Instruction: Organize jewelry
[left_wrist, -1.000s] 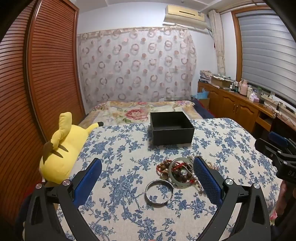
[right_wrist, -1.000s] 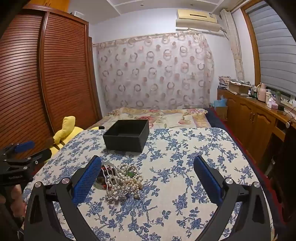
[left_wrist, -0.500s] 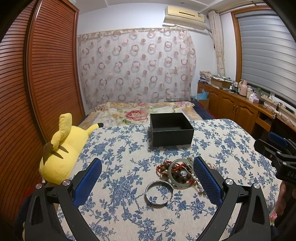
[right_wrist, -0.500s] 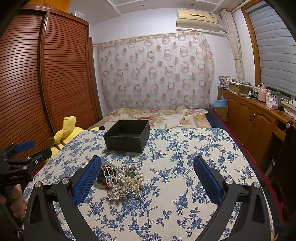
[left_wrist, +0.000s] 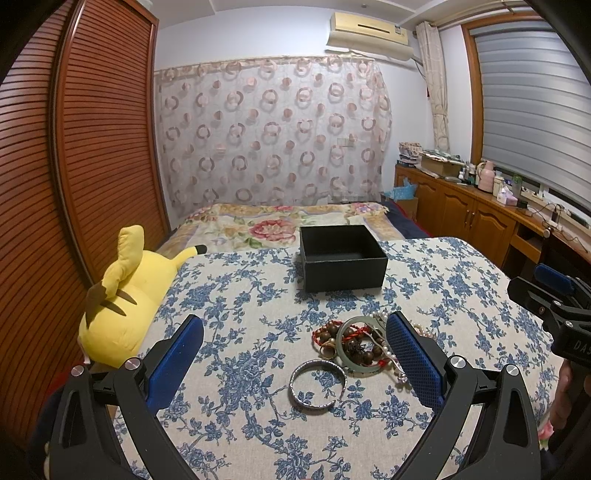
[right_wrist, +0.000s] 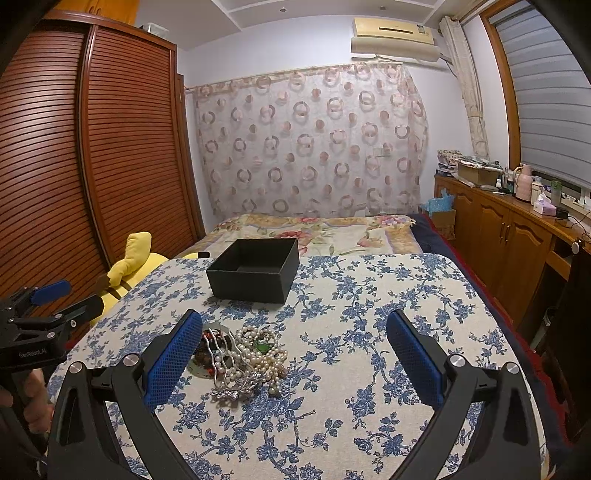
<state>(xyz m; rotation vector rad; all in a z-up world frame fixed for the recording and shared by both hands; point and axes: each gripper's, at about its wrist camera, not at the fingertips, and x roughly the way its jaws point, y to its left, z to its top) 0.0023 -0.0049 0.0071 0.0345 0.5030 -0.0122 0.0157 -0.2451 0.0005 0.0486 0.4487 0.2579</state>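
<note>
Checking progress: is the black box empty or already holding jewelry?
Empty as far as visible: the box shows bare dark floor; the jewelry lies on the table.

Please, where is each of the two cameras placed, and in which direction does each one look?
Left wrist view: sits on the left gripper, looks forward over the floral tablecloth at the silver bangle and black box; its own open fingers show, plus the right gripper at the right edge.
Right wrist view: sits on the right gripper, facing the same way from further right; pearl pile is near its left finger, and the left gripper shows at the left edge.
Shared: box, jewelry, yellow plush, bed.
</note>
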